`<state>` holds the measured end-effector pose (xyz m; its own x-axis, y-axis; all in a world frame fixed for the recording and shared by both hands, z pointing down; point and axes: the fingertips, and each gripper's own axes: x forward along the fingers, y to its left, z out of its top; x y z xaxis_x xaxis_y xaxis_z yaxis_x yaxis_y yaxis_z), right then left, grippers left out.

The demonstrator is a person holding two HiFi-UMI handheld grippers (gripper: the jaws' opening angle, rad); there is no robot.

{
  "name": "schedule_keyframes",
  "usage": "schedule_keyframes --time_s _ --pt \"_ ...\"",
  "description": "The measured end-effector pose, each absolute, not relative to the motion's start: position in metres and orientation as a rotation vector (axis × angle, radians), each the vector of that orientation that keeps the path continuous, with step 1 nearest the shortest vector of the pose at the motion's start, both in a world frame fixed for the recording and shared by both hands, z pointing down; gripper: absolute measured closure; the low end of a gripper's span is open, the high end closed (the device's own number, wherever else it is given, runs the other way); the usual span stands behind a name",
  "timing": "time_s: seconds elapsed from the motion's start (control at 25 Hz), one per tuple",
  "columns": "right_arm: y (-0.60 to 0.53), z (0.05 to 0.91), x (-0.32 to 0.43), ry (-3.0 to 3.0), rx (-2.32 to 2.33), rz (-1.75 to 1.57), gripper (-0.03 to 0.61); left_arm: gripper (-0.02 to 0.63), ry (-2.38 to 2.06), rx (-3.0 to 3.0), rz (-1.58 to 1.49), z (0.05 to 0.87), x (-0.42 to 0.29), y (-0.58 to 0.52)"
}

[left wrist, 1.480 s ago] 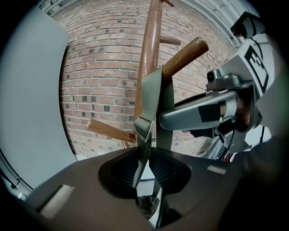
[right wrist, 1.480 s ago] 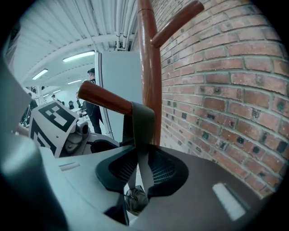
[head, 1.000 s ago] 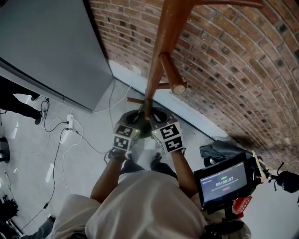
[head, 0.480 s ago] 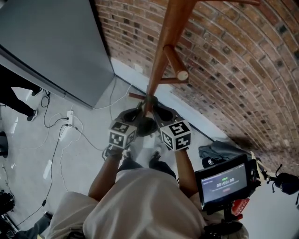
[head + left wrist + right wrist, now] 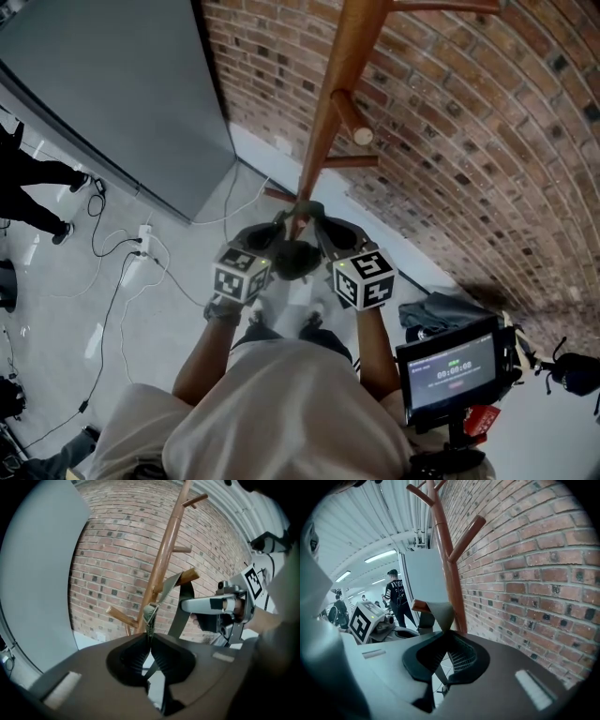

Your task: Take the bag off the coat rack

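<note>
A person's left gripper (image 5: 150,637) and right gripper (image 5: 446,633), jaws of each clamped on the bag strap (image 5: 178,620) (looped over a peg (image 5: 190,576)), face the wooden coat rack (image 5: 164,555) by a brick wall (image 5: 112,550).

Coat rack (image 5: 323,131) top past the head view's upper edge; strap (image 5: 183,606) lower end out of sight

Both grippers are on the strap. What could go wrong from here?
1. The strap loops over an upward-angled peg; pulling sideways rather than up could snag it and tip the coat rack.
2. The left gripper and right gripper pinch only the thin strap near their jaw tips; it might slip under load.
3. The brick wall sits close beside the right gripper; a wide lift could strike it.
</note>
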<state>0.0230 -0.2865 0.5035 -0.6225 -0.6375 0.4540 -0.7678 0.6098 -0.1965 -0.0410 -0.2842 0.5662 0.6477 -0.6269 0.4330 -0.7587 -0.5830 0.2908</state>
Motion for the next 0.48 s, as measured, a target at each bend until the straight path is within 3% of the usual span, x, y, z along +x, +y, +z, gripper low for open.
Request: schedule_keyframes --time_s 0.48 --pt "-0.279 0.477 0.026 -2.572 1.152 0.588 0.571 0.592 -1.119 2.429 0.371 0.544 -0.057 -0.279"
